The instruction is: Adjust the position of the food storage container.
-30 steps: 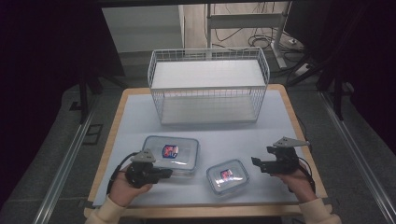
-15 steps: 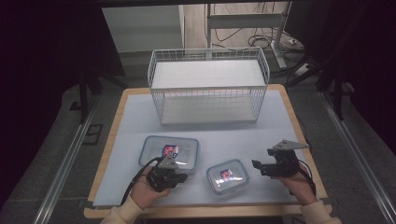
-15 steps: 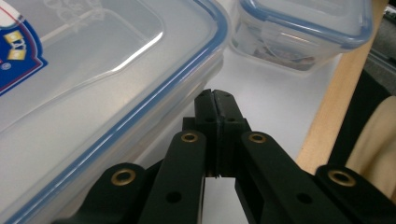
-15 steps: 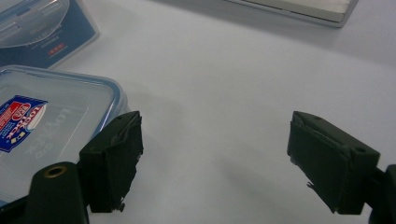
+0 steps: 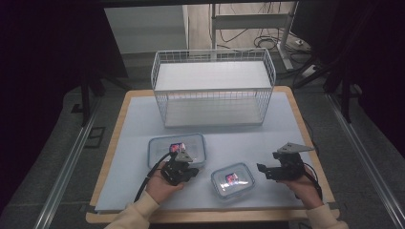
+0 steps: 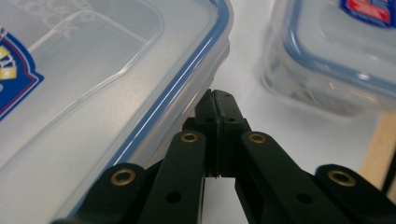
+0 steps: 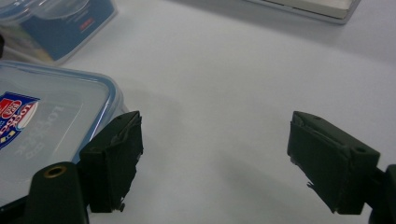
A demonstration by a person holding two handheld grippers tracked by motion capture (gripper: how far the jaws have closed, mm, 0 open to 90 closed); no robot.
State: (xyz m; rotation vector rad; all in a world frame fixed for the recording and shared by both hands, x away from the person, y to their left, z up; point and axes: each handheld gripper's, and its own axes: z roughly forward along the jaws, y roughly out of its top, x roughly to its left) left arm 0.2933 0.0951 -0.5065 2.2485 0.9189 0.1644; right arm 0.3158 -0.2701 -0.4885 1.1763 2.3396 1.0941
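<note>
Large container (image 5: 177,149): clear, blue-sealed lid, mid-table before wire basket (image 5: 213,88) | your left gripper (image 6: 215,109) sat pinched together, empty, at its near edge | small container (image 5: 232,180) just beside, narrow gap | your right gripper (image 7: 212,154) gaped, empty.

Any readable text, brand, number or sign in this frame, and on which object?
"LOCK&LOCK", embossed and seen upside down, partly legible: lid of the small food container, right gripper view.
Red-and-blue sticker on that lid: print too blurred to read.
Sticker on the large food container: print unreadable; faint embossing at its top edge, illegible.
Wire basket: no text.
</note>
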